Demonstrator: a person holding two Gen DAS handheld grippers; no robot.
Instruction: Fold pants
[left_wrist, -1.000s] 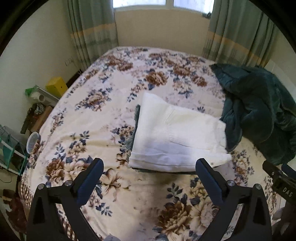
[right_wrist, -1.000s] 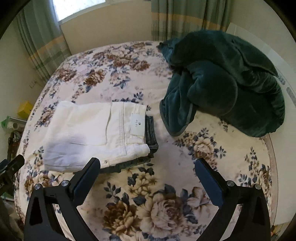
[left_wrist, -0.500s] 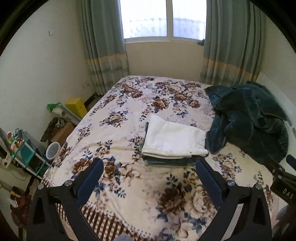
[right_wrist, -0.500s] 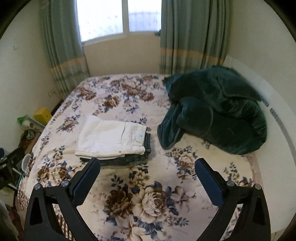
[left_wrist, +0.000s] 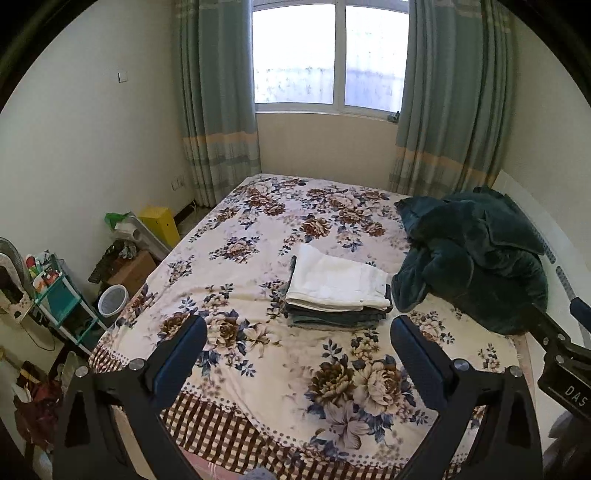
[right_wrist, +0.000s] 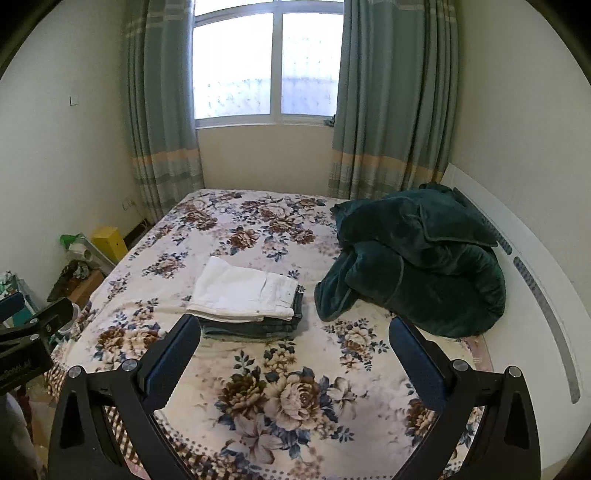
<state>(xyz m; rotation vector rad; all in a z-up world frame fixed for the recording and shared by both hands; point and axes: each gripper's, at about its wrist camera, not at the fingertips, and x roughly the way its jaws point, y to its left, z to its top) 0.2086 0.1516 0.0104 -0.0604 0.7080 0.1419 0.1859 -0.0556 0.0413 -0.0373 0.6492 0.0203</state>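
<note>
White pants (left_wrist: 334, 280) sit folded atop the stack (right_wrist: 255, 326) (job looks finished), so left gripper (left_wrist: 297, 363) and right gripper (right_wrist: 291, 360) hang clear, jaws spread, holding nothing.

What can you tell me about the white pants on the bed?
The white pants are folded into a flat, neat rectangle. They look like thick cotton or denim, with a waistband and a small label at the end nearest the green blanket. They lie on top of a stack of darker folded pants in the middle of the flowery bedspread. Neither tool touches them.
</note>
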